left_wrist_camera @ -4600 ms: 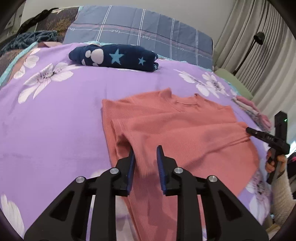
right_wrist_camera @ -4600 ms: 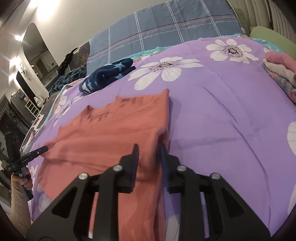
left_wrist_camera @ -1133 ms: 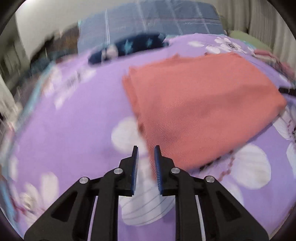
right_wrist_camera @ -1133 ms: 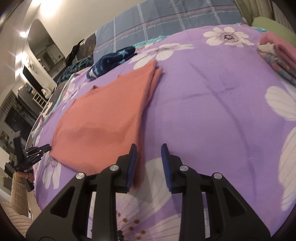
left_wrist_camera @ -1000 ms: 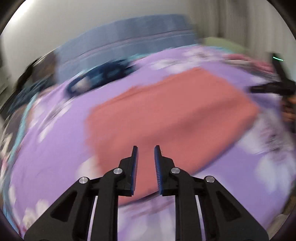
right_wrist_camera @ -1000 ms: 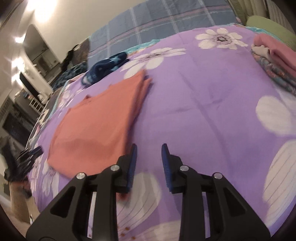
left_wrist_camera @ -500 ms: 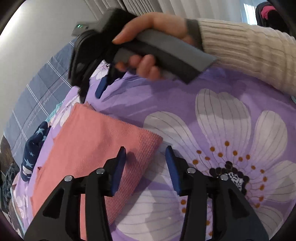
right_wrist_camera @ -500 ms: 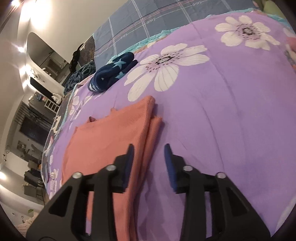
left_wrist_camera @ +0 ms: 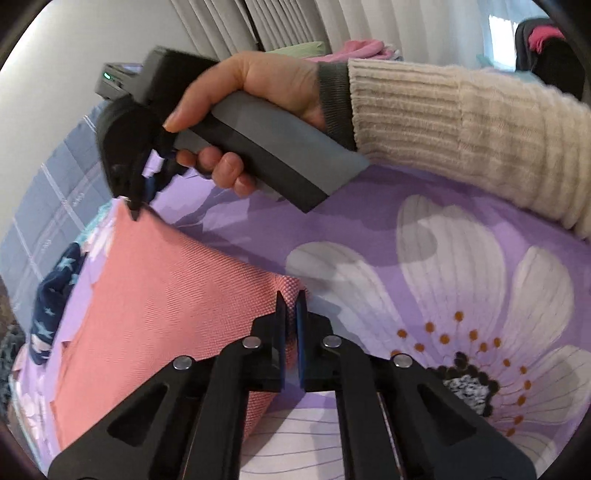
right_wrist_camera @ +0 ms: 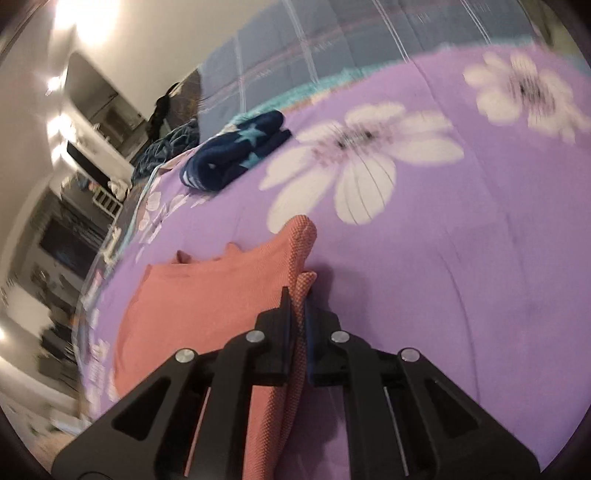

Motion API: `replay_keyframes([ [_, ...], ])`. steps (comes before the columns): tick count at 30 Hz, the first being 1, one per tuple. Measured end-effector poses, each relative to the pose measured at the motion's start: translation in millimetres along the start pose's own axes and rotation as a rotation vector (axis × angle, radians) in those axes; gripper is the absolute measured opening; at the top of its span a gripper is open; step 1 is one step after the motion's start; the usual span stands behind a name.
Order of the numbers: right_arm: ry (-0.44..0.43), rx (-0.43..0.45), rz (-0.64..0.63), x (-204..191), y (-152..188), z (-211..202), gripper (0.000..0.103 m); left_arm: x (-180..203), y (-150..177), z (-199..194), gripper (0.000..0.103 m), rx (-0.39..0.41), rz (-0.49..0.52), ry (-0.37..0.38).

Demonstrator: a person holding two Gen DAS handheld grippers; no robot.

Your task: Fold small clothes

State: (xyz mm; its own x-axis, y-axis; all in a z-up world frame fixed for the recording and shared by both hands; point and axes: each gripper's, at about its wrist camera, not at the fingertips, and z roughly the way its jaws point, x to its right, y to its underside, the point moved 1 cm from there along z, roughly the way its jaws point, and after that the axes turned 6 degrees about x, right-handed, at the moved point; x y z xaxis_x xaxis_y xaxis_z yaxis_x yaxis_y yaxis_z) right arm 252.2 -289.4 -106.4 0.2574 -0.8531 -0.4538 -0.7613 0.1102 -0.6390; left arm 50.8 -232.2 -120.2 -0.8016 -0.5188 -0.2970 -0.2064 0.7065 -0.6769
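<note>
Room: a bedroom with a bed under a purple bedspread [left_wrist_camera: 369, 229] printed with big white flowers, a grey-blue checked pillow [right_wrist_camera: 351, 40] at its head, and pleated curtains [left_wrist_camera: 280, 22] behind.
Garment: a salmon-pink knit top [left_wrist_camera: 155, 295] lies on the bedspread, already folded into a long narrow panel; in the right wrist view the neckline end shows at its far side.
Left tongs: the left gripper [left_wrist_camera: 290, 302] has just closed, and its jaws now stand narrow, pinching the near corner of the pink top between the pads.
Right tongs: the right gripper [right_wrist_camera: 297, 299] has also just closed; its jaws are nearly together on the doubled edge of the top at the other corner of the same end. The left wrist view shows it from outside, tip down on the cloth, held by a hand [left_wrist_camera: 251, 96] in a cream ribbed sleeve [left_wrist_camera: 461, 125].
Bystanders: a folded navy garment with pale stars [right_wrist_camera: 236, 155] rests well apart, toward the pillow; a pink pile [left_wrist_camera: 362, 48] lies by the curtains.
Step in hand: I judge both corners of one short end are now gripped, ready for the crosswise fold.
Next move: it calls for lifting both corners together, level with each other, carrying them over the panel to the opposite end, keeping the layers from sliding apart, then letting go.
</note>
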Motion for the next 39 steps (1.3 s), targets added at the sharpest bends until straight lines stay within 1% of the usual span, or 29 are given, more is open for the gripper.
replay_keyframes([
  [2, -0.008, 0.004, -0.003, 1, -3, -2, 0.006, -5, 2, -1, 0.004, 0.008, -0.014, 0.033],
  [3, -0.004, -0.001, 0.004, 3, -3, 1, 0.006, -4, 4, -1, 0.004, 0.008, -0.014, 0.038],
  [4, 0.013, -0.009, 0.007, 6, -2, 6, 0.006, -5, 5, 1, 0.004, 0.008, -0.012, 0.043],
  [5, 0.051, -0.023, 0.004, 12, 1, 14, 0.006, -6, 6, 1, 0.004, 0.010, -0.013, 0.045],
  [7, 0.075, -0.041, 0.004, 18, 5, 26, 0.006, -2, 5, -1, 0.004, 0.018, -0.013, 0.047],
  [9, 0.062, -0.040, 0.026, 24, 7, 29, 0.006, -3, 4, -2, 0.004, 0.023, -0.016, 0.053],
  [12, 0.030, -0.003, 0.032, 22, 3, 18, 0.007, -7, 3, -4, 0.006, 0.035, -0.017, 0.087],
  [13, 0.037, 0.009, 0.023, 21, 2, 15, 0.007, -3, 2, -7, 0.009, 0.040, -0.018, 0.101],
  [14, 0.065, 0.023, 0.015, 21, 0, 13, 0.010, -1, 2, -7, 0.012, 0.037, -0.019, 0.108],
  [15, 0.094, 0.026, 0.012, 24, 0, 13, 0.024, 1, 3, -4, 0.016, 0.027, -0.018, 0.111],
  [16, 0.118, 0.011, 0.023, 29, 1, 14, 0.030, 7, 5, 0, 0.020, 0.012, -0.010, 0.108],
  [17, 0.116, 0.008, 0.032, 31, 2, 13, 0.031, 11, 8, 4, 0.021, 0.008, -0.001, 0.104],
  [19, 0.099, 0.013, 0.042, 33, 7, 3, 0.029, 14, 9, 3, 0.023, 0.022, 0.004, 0.107],
  [20, 0.098, 0.019, 0.033, 32, 9, -4, 0.025, 14, 9, 1, 0.025, 0.027, -0.003, 0.124],
  [22, 0.080, 0.032, 0.007, 25, 15, -19, 0.024, 13, 10, -3, 0.026, 0.036, -0.027, 0.184],
  [23, 0.067, 0.041, -0.005, 20, 19, -27, 0.022, 12, 11, -4, 0.027, 0.036, -0.033, 0.194],
  [25, -0.013, 0.063, -0.052, 2, 31, -46, 0.021, 10, 11, -8, 0.027, 0.037, -0.051, 0.201],
  [27, -0.053, 0.059, -0.107, -17, 47, -55, 0.021, 5, 12, -22, 0.027, 0.052, -0.083, 0.210],
  [28, -0.060, 0.046, -0.134, -25, 56, -56, 0.020, 2, 14, -28, 0.029, 0.059, -0.098, 0.209],
  [29, -0.056, 0.024, -0.160, -32, 65, -54, 0.020, -2, 17, -36, 0.029, 0.065, -0.115, 0.201],
  [30, 0.006, -0.015, -0.197, -38, 79, -44, 0.019, -7, 21, -43, 0.031, 0.068, -0.132, 0.187],
  [32, 0.170, -0.064, -0.266, -39, 98, -24, 0.018, -22, 36, -61, 0.031, 0.075, -0.182, 0.131],
  [34, 0.230, -0.036, -0.326, -47, 108, -21, 0.018, -38, 56, -71, 0.031, 0.049, -0.242, 0.047],
  [36, 0.287, 0.005, -0.333, -64, 104, -34, 0.018, -67, 86, -87, 0.031, 0.009, -0.351, -0.063],
  [37, 0.298, 0.027, -0.339, -73, 102, -41, 0.018, -84, 98, -93, 0.032, 0.002, -0.398, -0.104],
  [38, 0.296, 0.052, -0.351, -83, 102, -48, 0.019, -98, 115, -105, 0.035, -0.002, -0.448, -0.153],
  [39, 0.284, 0.080, -0.380, -100, 103, -57, 0.019, -118, 136, -122, 0.038, -0.007, -0.521, -0.231],
])
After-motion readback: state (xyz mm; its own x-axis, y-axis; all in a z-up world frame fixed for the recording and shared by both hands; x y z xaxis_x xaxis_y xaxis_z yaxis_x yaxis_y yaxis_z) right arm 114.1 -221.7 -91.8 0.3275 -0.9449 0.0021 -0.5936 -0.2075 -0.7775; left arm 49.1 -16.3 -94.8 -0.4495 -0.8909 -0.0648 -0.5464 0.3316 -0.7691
